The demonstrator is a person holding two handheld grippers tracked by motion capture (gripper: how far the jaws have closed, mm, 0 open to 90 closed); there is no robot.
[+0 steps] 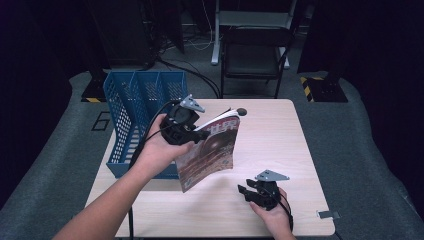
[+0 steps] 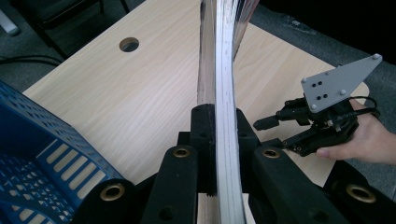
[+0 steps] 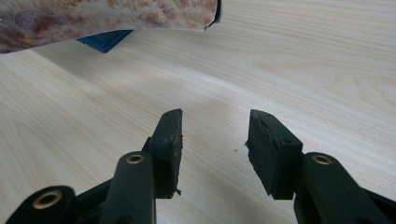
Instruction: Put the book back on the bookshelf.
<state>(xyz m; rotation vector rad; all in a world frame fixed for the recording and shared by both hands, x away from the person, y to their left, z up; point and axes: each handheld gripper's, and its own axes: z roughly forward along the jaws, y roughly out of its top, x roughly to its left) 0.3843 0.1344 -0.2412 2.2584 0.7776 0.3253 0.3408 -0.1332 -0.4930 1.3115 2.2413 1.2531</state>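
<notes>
A magazine [image 1: 210, 152] with a reddish-brown cover hangs in the air over the table's middle, tilted, with its spine edge held by my left gripper [image 1: 192, 132]. In the left gripper view the black jaws are shut on the magazine's page edge [image 2: 224, 140], which rises straight up between them. My right gripper [image 1: 250, 192] rests low near the table's front right edge, jaws open with nothing between them. The right gripper view looks along those open jaws [image 3: 215, 135] over bare wood, with the magazine's lower corner [image 3: 107, 16] hanging at the top.
A blue mesh file rack [image 1: 142, 115] stands on the table's left side, just behind the left hand. The light wooden table [image 1: 280, 145] has a cable hole [image 2: 129, 44]. A folding chair [image 1: 255, 55] stands beyond the far edge.
</notes>
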